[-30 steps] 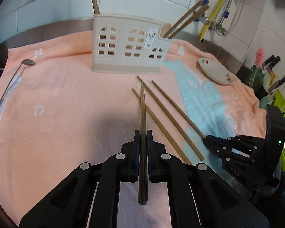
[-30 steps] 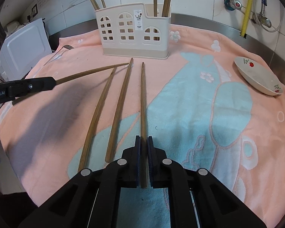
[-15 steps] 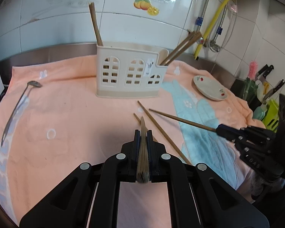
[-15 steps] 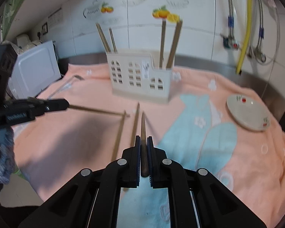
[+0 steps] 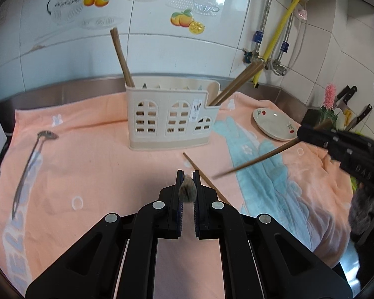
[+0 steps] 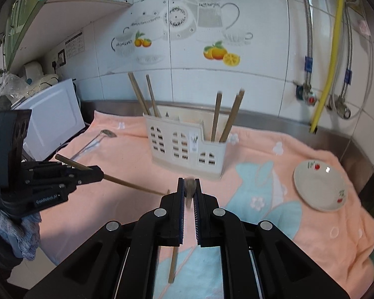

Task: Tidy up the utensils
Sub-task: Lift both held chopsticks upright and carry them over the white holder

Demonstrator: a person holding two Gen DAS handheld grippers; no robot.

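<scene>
Left wrist view: a wooden chopstick [image 5: 187, 191], end-on, was clamped in my left gripper [image 5: 187, 186], pointing at the cream utensil holder [image 5: 172, 119] straight ahead. My right gripper [image 6: 189, 194] pinched another chopstick [image 6: 189, 191], its holder [image 6: 187, 147] likewise ahead on the peach towel [image 5: 87, 174].
</scene>
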